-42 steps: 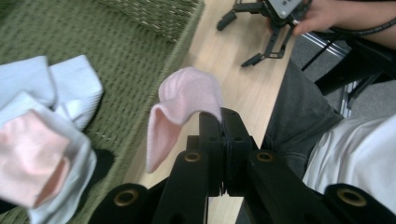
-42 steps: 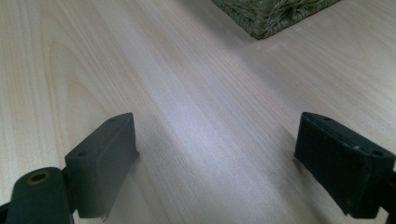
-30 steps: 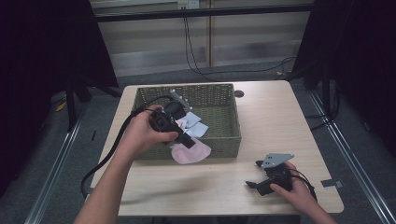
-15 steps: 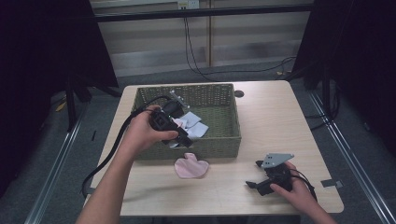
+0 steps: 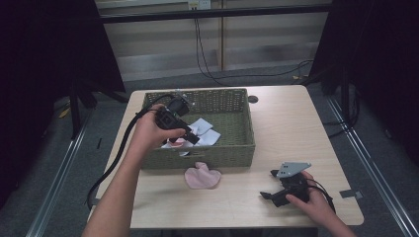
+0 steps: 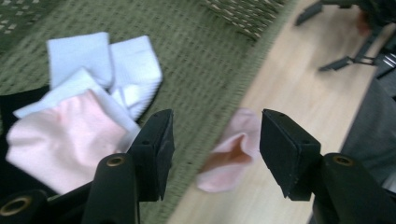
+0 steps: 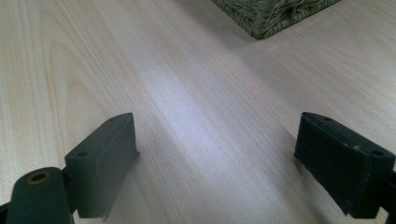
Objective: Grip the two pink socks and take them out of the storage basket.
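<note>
**Pink sock out on the surface, left claw empty above the basket**

In the high view the left claw [image 5: 193, 139] hung over the near part of the green woven basket [image 5: 247, 118], left of the frame's centre, with its jaws spread and nothing between them. Just below the basket's front wall, touching or almost touching it, a pink sock [image 5: 202, 177] lay crumpled on the wooden surface [image 5: 296, 123]. The work in hand appeared to be emptying the basket sock by sock, and the sock's place right at the foot of the wall suited a short lift over the rim.

The left gripper view looked down between the two black jaws: the pink sock [image 6: 231, 149] sat blurred in the gap beyond them, lower centre, on the pale wood. At the left of that frame more laundry waited on the basket floor: a second pink sock [image 6: 60, 140] lying over white socks [image 6: 107, 65], with something dark under them at the left edge. The claw was tilted towards that pile, probably so the next piece could be pinched from above.

The right claw [image 5: 271, 183] lay low at the lower right of the high view, well apart from the basket, held in the person's hand. In the right gripper view its jaws stood wide open over bare wood, a basket corner [image 7: 271, 18] at the top of the frame. It looked parked, kept out of the way.
</note>
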### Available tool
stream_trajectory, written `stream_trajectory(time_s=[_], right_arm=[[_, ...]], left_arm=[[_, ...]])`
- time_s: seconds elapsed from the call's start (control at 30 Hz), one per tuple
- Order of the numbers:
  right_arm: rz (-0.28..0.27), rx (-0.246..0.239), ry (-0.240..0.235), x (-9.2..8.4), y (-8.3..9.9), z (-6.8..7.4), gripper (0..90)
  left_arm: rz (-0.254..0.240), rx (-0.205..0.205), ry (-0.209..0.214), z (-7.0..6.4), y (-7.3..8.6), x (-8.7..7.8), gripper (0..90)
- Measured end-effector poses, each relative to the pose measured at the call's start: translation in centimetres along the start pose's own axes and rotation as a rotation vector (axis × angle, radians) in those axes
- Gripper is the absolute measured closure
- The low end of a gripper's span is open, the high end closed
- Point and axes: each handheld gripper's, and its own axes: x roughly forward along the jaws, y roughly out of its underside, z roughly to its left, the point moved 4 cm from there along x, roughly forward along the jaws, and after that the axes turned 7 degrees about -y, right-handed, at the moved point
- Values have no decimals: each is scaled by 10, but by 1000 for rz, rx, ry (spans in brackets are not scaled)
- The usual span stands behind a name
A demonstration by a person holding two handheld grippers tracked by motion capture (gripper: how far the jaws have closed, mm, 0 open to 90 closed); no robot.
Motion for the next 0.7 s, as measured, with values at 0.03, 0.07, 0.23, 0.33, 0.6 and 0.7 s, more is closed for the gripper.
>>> stream_trajectory(time_s=[0.03,0.07,0.23,0.33,0.6,0.7], right_arm=[[0,0,0,0,0,0,121],[0,0,0,0,0,0,121],[0,0,0,0,0,0,121],[0,0,0,0,0,0,121],[0,0,0,0,0,0,121],[-2,3,1,0,0,0,121]], left_arm=[[-6,-5,0,1,0,1,435],[-9,-9,-3,3,1,2,433],[2,-24,-30,11,2,7,419],[2,-34,-52,17,1,9,418],[12,-56,-89,30,-1,15,395],[15,-68,-93,38,1,20,391]])
